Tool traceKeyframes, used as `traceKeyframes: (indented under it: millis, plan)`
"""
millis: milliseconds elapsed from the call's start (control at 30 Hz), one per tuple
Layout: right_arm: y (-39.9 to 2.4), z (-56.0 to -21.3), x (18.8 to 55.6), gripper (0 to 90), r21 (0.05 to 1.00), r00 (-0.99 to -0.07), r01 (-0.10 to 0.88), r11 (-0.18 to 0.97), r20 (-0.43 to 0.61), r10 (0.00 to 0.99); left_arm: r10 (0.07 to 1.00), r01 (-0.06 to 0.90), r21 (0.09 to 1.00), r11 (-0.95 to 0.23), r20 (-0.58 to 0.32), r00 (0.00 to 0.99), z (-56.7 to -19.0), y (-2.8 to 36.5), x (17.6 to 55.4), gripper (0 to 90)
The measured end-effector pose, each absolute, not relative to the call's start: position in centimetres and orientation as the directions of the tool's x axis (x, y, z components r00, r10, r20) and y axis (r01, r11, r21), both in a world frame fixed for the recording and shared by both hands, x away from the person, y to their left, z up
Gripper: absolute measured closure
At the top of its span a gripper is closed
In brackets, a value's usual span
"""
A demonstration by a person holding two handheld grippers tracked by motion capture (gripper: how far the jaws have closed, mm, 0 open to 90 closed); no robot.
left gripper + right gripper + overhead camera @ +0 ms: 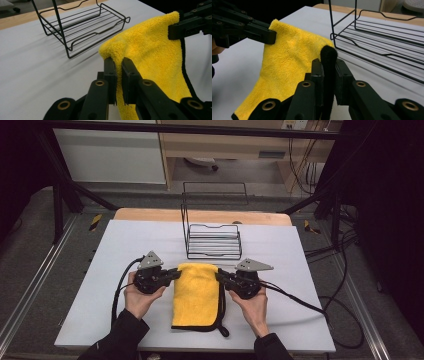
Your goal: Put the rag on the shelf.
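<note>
A yellow cloth point(196, 295) with black trim hangs stretched between both grippers over the white table top point(125, 250), its lower end resting on the table. My left gripper point(176, 272) is shut on the cloth's top left corner point(110, 51); its jaws pinch the yellow pile in the left gripper view point(119, 64). My right gripper point(218, 274) is shut on the top right corner, with the black edge point(328, 53) squeezed between its jaws point(328, 65). The yellow cloth point(287, 60) spreads leftwards to the other gripper in that view.
A black wire rack point(212, 237) with a tall back frame stands just beyond the cloth, also near in both gripper views point(82, 25) point(382, 32). Cables trail from each gripper across the table. A wooden strip point(150, 214) runs along the far edge.
</note>
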State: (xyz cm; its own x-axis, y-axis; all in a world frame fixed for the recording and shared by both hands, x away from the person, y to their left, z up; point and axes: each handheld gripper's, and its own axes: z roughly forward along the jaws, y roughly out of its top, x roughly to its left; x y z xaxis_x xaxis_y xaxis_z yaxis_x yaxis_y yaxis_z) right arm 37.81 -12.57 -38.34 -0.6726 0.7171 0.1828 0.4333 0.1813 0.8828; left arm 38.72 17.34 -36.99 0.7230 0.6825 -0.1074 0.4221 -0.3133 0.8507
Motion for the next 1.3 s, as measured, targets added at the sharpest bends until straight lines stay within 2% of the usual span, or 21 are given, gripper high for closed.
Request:
traceKeyframes:
  millis: [600, 1300]
  plan:
    - [-12.7, -34.4, 36.9, 80.5, 0.931, -0.68, 0.323, 0.168, 0.105, 0.726, 0.682, 0.342, 0.9, -0.269, -0.072, 0.727, -33.8, 17.5, 37.9, 83.4]
    - [-13.5, -31.8, 36.8, 80.6, 0.958, -0.661, 0.24, 0.155, 0.044, 0.749, 0.685, 0.261, 0.934, -0.242, -0.027, 0.728, -31.3, 16.5, 38.5, 83.5]
